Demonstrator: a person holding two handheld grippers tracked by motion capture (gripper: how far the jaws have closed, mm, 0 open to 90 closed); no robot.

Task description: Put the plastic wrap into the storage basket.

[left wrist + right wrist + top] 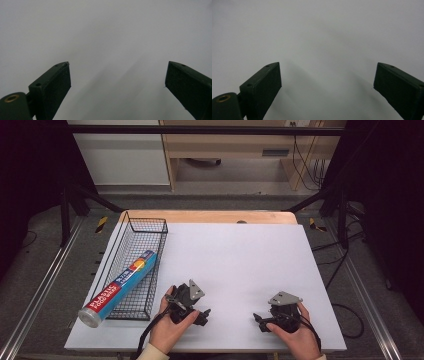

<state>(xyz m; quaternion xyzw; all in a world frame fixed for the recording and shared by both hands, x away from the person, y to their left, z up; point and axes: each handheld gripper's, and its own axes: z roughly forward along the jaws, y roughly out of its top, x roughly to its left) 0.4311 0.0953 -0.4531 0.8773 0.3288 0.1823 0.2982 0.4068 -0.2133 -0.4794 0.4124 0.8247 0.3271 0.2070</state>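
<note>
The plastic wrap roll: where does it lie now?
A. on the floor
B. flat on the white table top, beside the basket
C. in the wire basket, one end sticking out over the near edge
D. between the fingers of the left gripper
C: the plastic wrap roll lies lengthwise in the wire basket, its capped near end past the basket's near edge.

Blue-and-red cardboard tube of plastic food wrap (120, 287) lies lengthwise in black wire basket (150, 227), near end protruding over front rim.

The bench (235, 255) was evenly lit from above; its surroundings were left dim. Soft, blurred shadows were cast in both gripper views.
</note>
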